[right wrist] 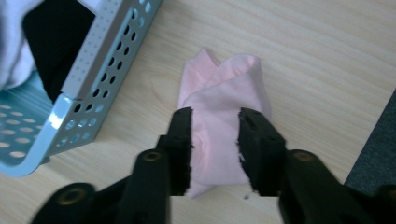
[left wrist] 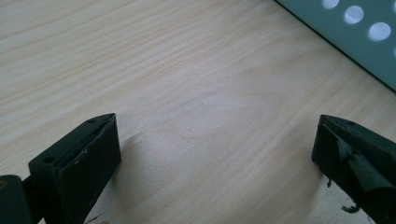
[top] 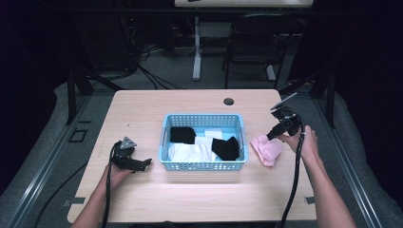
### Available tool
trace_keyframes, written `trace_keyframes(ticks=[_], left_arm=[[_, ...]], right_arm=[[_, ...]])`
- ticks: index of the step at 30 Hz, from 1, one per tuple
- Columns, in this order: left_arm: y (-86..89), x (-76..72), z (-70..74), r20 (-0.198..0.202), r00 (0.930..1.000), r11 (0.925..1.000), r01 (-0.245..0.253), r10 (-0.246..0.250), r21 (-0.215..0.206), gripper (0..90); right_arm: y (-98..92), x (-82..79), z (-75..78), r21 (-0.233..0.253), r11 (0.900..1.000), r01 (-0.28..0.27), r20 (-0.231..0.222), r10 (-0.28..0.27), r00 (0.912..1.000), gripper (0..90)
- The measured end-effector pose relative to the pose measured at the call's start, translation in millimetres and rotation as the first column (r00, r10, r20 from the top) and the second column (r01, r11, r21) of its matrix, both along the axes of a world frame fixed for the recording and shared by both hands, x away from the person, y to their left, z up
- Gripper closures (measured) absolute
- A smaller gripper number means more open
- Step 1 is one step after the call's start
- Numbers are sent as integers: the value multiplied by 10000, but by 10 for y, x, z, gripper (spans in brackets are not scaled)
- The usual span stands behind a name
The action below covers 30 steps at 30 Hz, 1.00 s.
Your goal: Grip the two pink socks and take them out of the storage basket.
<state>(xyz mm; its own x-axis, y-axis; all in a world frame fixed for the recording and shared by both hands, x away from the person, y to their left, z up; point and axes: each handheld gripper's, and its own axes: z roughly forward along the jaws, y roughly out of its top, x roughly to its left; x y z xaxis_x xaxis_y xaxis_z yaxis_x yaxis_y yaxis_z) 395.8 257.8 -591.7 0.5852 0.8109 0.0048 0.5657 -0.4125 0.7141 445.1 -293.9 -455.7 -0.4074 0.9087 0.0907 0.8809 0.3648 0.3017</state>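
High view. A light wooden bench [top: 142, 114] carries a pale blue perforated basket [top: 204, 166] at centre frame, holding black and white garments [top: 190, 151]. At centre right, just beside the basket's right wall, a folded pink cloth [top: 267, 148] lies flat on the bench. The right claw [top: 272, 136], held by the hand [top: 304, 142] at right of frame, points down and left, its tips at the upper edge of the cloth. At lower left, the left claw [top: 146, 163] rests low over bare wood, pointing right toward the basket, apart from it.

Right gripper view. The right claw [right wrist: 215, 140] stands partly open, its jaws straddling the pink cloth [right wrist: 224, 98] at mid frame; cloth shows between them, and whether the pads press it cannot be told. A basket corner [right wrist: 70, 107] fills the upper left.

Left gripper view. The left claw [left wrist: 215, 154] is wide open with nothing between its jaws, bare bench [left wrist: 187, 70] beneath; the basket wall [left wrist: 345, 37] crosses the upper right corner.
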Motion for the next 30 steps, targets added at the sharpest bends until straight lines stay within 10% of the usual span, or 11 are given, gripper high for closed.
trace_keyframes(ticks=[8,14,30], left_arm=[[-1,0,0,2,10000,10000,-6,6,-2,11],[-1,-1,0,4,10000,10000,-8,8,2,11],[1,0,2,-35,10000,10000,22,-22,-9,11]], right_arm=[[-137,-362,194,446,9989,-112,853,73,9963,203],[-254,-678,143,640,9979,-95,1313,10,9913,59],[-455,-937,-337,430,9990,152,701,-182,9974,36]])
